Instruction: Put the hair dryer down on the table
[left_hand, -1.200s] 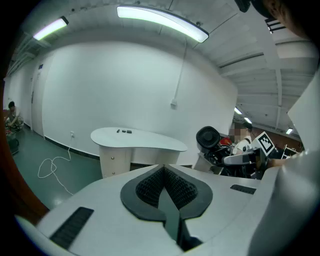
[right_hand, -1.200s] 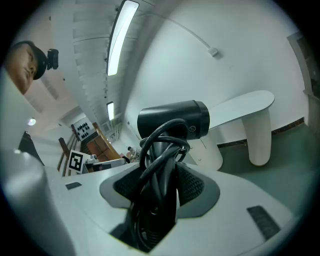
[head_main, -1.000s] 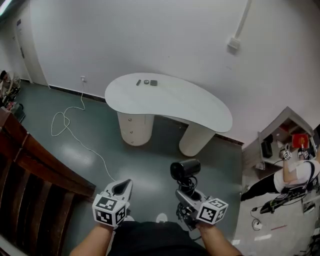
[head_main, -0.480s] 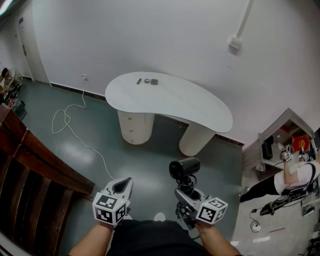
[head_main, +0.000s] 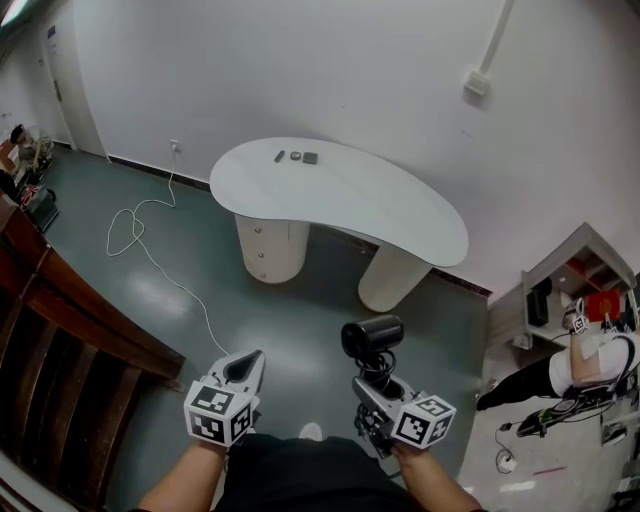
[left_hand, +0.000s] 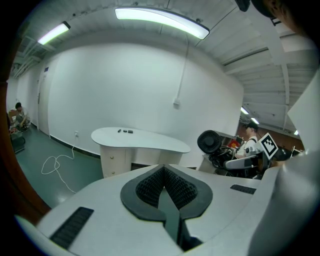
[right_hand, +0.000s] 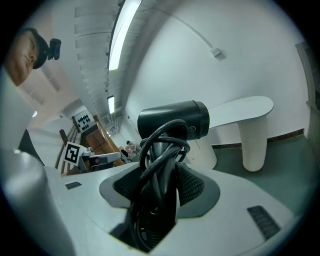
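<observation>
Hair dryer (head_main: 371, 337), black, stands upright in the right gripper (head_main: 376, 388), its barrel crosswise above the jaws and well apart from the white, kidney-shaped bench (head_main: 340, 205) across the green floor (head_main: 300, 310). The right gripper view shows the jaws clamped on the dryer's handle, with the black cord (right_hand: 161, 150) looped in a bundle around that handle and caught between the pads. The left gripper (head_main: 246, 370) hangs beside it, near the person's waist, its jaws closed together with nothing between them. Three small dark items (head_main: 295, 157) lie near the bench's far edge, close to the white wall. A white cable (head_main: 135, 235) trails in loops over the floor from a wall socket at left. At far right, a second person (head_main: 575, 360) stands by a shelf unit (head_main: 560, 270).
</observation>
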